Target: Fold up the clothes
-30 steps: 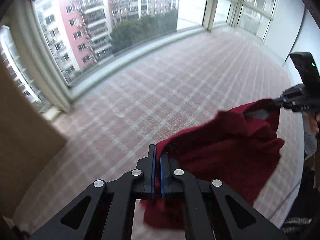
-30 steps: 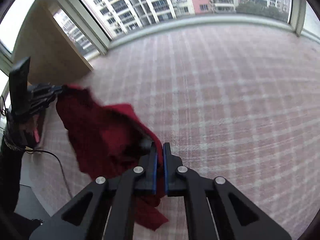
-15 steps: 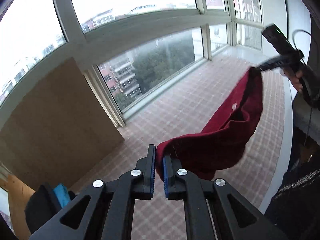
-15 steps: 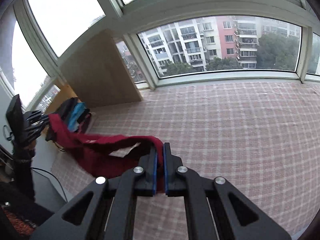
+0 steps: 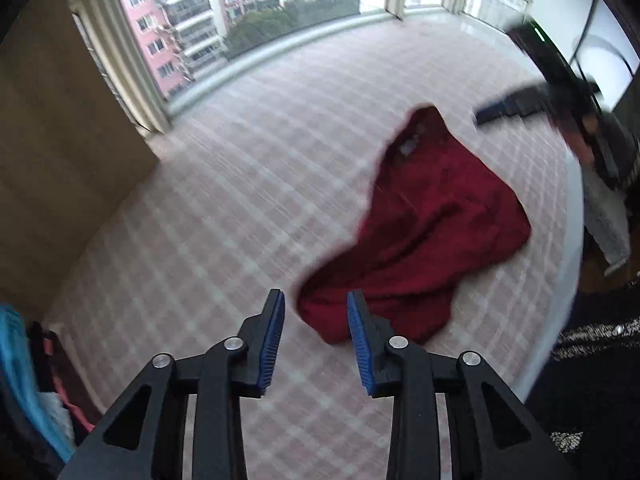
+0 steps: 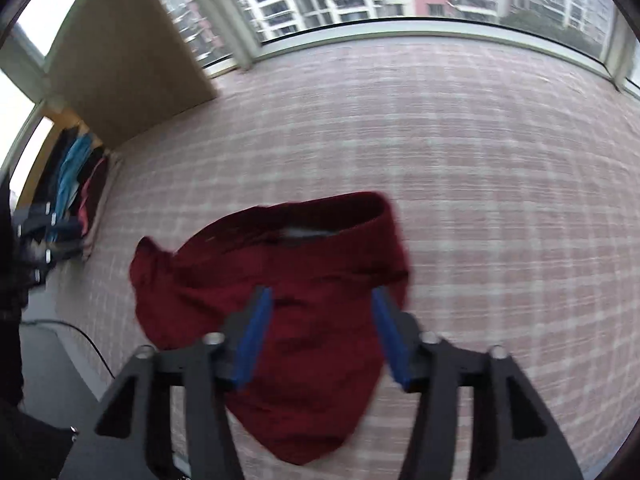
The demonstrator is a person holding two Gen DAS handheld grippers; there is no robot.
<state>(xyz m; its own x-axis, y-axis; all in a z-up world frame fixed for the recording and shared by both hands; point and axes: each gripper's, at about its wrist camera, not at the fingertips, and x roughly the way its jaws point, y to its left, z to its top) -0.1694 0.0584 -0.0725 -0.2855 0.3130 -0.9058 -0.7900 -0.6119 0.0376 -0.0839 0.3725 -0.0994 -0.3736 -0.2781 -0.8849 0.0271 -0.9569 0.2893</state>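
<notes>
A dark red garment (image 5: 424, 236) lies crumpled on the pink checked table cover, its neck opening with a white label at the far end; it also shows in the right wrist view (image 6: 288, 292). My left gripper (image 5: 315, 312) is open and empty, just short of the garment's near edge. My right gripper (image 6: 322, 312) is open and empty, above the garment's middle. The right gripper shows blurred in the left wrist view (image 5: 516, 106), beyond the garment's far end.
A stack of folded clothes (image 6: 76, 188), blue and dark, lies at the table's left end and shows in the left wrist view (image 5: 24, 384). A wooden panel (image 6: 120, 68) stands beside it. Windows run along the far edge. The table's near edge (image 5: 568, 280) lies right of the garment.
Both grippers have opened and let go of the red garment, which has dropped from being held stretched in the air onto the table. Both grippers have tilted down toward it.
</notes>
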